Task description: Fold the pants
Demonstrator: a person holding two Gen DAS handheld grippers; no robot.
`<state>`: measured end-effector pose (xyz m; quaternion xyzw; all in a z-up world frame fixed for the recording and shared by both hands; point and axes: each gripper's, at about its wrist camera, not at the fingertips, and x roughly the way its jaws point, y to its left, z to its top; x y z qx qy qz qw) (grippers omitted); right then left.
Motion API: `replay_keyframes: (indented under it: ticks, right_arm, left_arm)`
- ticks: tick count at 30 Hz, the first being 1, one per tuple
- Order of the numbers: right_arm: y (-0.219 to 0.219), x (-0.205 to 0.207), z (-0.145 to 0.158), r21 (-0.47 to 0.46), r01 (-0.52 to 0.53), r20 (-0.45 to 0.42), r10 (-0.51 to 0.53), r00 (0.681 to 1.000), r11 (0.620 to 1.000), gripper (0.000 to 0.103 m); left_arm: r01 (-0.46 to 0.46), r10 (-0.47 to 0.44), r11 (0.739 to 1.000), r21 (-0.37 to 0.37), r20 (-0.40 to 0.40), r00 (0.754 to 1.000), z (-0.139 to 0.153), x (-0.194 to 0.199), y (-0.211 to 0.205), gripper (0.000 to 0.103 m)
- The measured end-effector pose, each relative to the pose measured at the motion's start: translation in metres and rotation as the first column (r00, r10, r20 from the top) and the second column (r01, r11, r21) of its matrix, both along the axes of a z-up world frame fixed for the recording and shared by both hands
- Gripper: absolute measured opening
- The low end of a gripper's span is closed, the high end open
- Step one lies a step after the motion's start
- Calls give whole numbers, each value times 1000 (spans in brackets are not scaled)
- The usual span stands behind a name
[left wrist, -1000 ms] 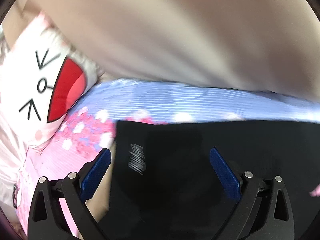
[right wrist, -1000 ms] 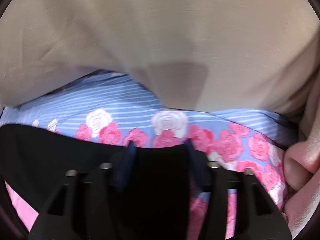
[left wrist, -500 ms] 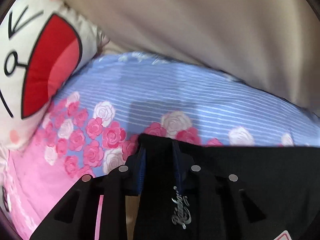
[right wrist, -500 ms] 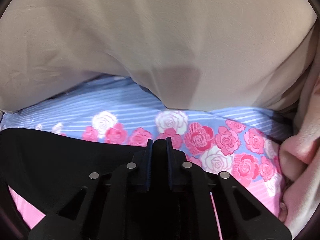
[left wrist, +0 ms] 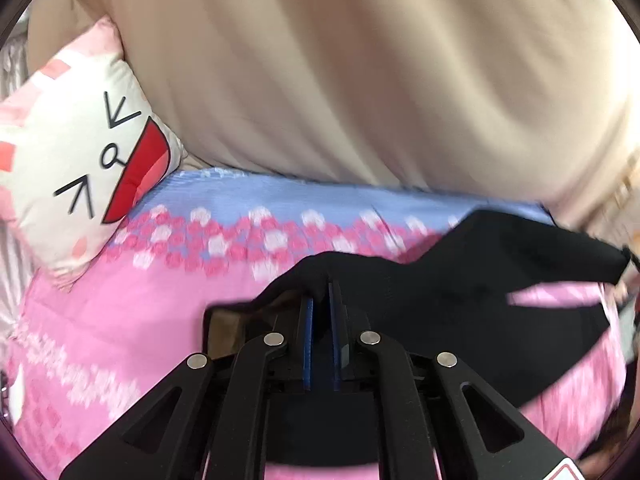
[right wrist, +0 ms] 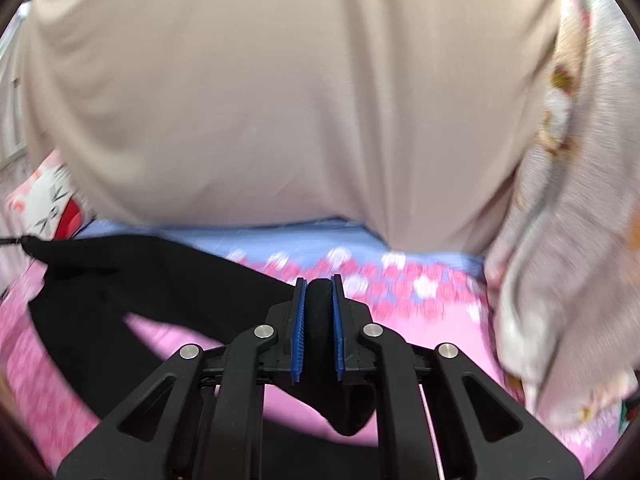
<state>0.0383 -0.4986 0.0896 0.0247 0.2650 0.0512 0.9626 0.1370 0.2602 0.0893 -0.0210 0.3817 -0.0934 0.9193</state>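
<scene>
Black pants hang stretched between my two grippers above a pink and blue rose-print bedsheet. My left gripper is shut on one end of the pants' edge. My right gripper is shut on the other end, with a thick fold of black cloth pinched between its blue pads. In the right wrist view the pants run off to the left and sag, with pink sheet showing through a gap under them.
A large beige cushion or headboard fills the far side in both views. A white cartoon-face pillow lies at the left. A light patterned quilt is bunched at the right.
Both grippers closed on the pants' edge and have lifted it off the sheet, pulling back from the cushion. The cloth now hangs between them instead of lying flat.
</scene>
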Motion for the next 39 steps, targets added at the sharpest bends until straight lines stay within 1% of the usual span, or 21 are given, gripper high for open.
replay_keyframes:
  ticks: [4,8,12,13,14,15,16,17,20,21,24,25,26,29,31,33,34,36,37,38,39]
  right_arm:
    - [-6,-60,-27,9,-1,-43,1,999,1000,11]
    - [-23,-92,-79,28,51,-154,-46,987,998,11]
    - [-41,-108,-119,58,135,-233,-118,965,989,15]
    - [-42,-113,-122,58,156,-232,-139,963,986,23]
    - [-47,-119,-122,52,193,-221,-177,959,980,42]
    - [-50,-124,-119,49,218,-206,-204,957,975,52]
    - [-52,-131,-115,45,242,-184,-230,956,969,70]
    - [-55,-140,-109,35,269,-153,-261,953,963,78]
    - [-68,-165,-93,80,334,-80,-328,941,939,78]
    - [-74,-168,-87,127,356,-69,-350,934,926,79]
    - [-90,-164,-78,308,369,-71,-366,928,877,80]
    - [-94,-154,-84,357,381,-129,-359,924,853,81]
    - [-96,-144,-89,381,396,-185,-351,918,835,81]
    - [-96,-121,-119,416,470,-386,-316,866,779,81]
    - [-95,-112,-140,441,485,-447,-284,848,755,81]
    - [-88,-100,-151,426,475,-480,-253,840,770,81]
    - [-78,-92,-151,358,453,-464,-266,845,816,82]
    - [-54,-77,-147,264,359,-468,-207,859,895,44]
    - [-42,-67,-146,209,326,-482,-193,855,922,10]
    - [-33,-62,-140,133,306,-481,-209,852,943,7]
    - [-24,-59,-128,61,269,-459,-212,863,961,6]
  left_arm:
    - [-2,8,997,79,-71,997,-35,-47,17,9]
    - [-55,99,973,224,-187,977,-97,-64,35,10]
    - [-110,210,944,312,-309,927,-159,-59,60,10]
    - [-125,224,942,313,-306,925,-162,-60,64,12]
    - [-140,227,948,286,-297,928,-158,-63,69,12]
    - [-169,247,949,267,-292,924,-149,-67,75,12]
    - [-194,266,944,266,-269,926,-138,-71,80,12]
    - [-206,274,941,269,-247,929,-130,-75,81,12]
    - [-252,306,919,304,-148,940,-83,-89,75,12]
    - [-247,296,918,310,-121,947,-72,-89,68,14]
    - [-192,213,920,342,-25,977,-44,-86,19,42]
    - [-163,170,922,352,10,985,-37,-85,-6,56]
    - [-128,122,925,358,41,992,-34,-84,-36,63]
    - [6,-26,944,330,57,998,-38,-77,-110,64]
    - [111,-124,955,276,30,992,-50,-77,-153,64]
    - [208,-215,950,231,4,977,-65,-78,-195,64]
    - [242,-247,944,226,-5,969,-72,-77,-212,64]
    - [278,-282,933,229,-17,959,-85,-76,-245,64]
    - [285,-288,931,229,-24,957,-89,-75,-254,64]
    - [284,-284,931,231,-33,958,-94,-71,-263,64]
    - [273,-270,934,232,-48,962,-98,-66,-271,64]
